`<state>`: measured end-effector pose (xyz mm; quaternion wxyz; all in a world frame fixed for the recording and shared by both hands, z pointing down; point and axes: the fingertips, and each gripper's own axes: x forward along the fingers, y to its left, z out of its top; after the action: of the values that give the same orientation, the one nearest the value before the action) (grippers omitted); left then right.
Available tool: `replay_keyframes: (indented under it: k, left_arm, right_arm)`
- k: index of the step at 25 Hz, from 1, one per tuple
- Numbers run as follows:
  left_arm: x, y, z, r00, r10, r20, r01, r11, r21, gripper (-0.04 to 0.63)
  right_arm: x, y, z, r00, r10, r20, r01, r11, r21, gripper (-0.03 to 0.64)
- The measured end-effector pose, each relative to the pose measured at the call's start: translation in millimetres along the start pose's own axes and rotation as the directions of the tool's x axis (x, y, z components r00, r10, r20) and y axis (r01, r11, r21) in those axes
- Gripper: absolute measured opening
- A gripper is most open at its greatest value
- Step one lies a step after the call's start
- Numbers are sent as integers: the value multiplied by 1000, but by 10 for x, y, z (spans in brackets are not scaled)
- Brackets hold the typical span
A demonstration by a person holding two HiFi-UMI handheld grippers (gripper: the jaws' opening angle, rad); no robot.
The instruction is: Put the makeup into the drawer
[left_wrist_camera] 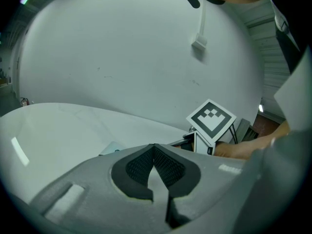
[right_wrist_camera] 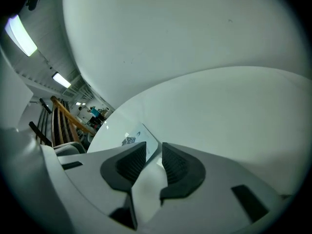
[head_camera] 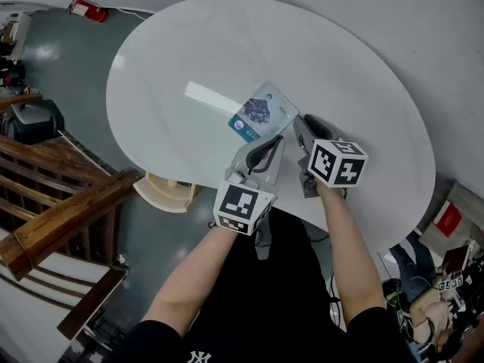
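Right gripper (right_wrist_camera: 154, 147) fingers (right_wrist_camera: 127, 165) apart, maybe astride makeup card (right_wrist_camera: 132, 136) edge

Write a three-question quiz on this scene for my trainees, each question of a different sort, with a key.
1. True or false: the left gripper has its jaws wide apart.
2. Multiple choice: the makeup package is (A) on the white table, (B) inside an open drawer, (C) clamped in the left gripper.
3. Fill in: the right gripper, pointed at the makeup package, has its jaws ____.
Key: 1 false, the pads meet at the tips; 2 A; 3 apart.
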<state>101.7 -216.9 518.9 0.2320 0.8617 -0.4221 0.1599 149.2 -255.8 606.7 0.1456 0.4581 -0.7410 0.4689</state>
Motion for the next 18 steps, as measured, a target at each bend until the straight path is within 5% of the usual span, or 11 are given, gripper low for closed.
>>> replay_keyframes:
  k: [18]
  left_arm:
    - [-34,165,18,999,33,6,-33,999,-28,10]
  right_arm:
    - [241,4,-54,987,-2,-158,4,1000,10,103]
